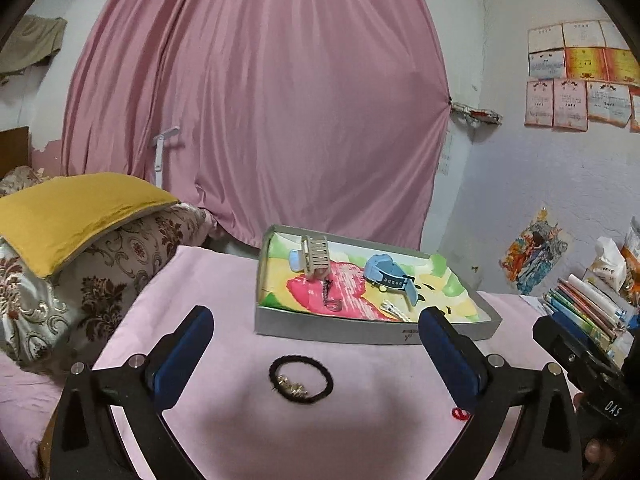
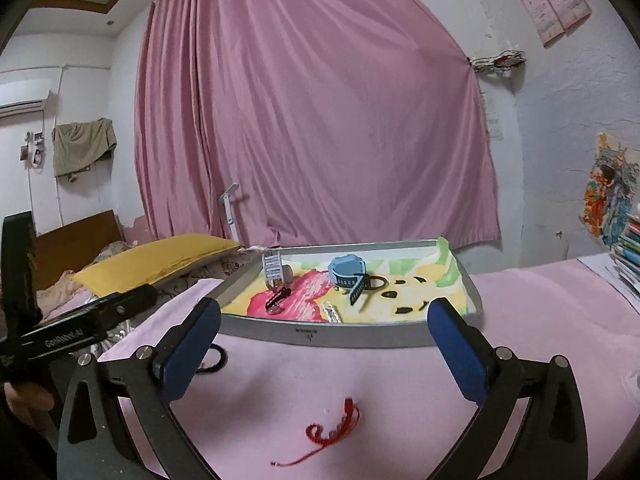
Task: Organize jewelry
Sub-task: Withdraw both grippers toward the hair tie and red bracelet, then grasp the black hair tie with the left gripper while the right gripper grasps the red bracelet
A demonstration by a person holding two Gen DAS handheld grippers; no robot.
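A: Why is the grey tray (image 1: 360, 330) sitting at the far side of the pink cloth (image 1: 224, 280)?

B: I'd say it is serving as the place where everything is being gathered. A blue watch (image 1: 390, 276), a pale hair clip (image 1: 314, 258), a small ring on a chain (image 1: 332, 300) and a white beaded strip (image 1: 396, 310) are already lying inside it, well apart from one another.

A: And what is lying outside it?

B: Two pieces are waiting on the cloth in front of the tray. The black hair tie with gold beads (image 1: 300, 378) is lying flat between the fingers of the left gripper (image 1: 316, 344), touching neither. The red cord (image 2: 334, 434) is lying curled below the right gripper (image 2: 328, 330).

A: How are the grippers standing?

B: Both are spread wide and holding nothing. Each is hovering over its own piece, which suggests one is lining up on the hair tie and the other on the cord.

A: Any risk?

B: The cord looks thin and limp, so it could be slipping out of a loose pinch.
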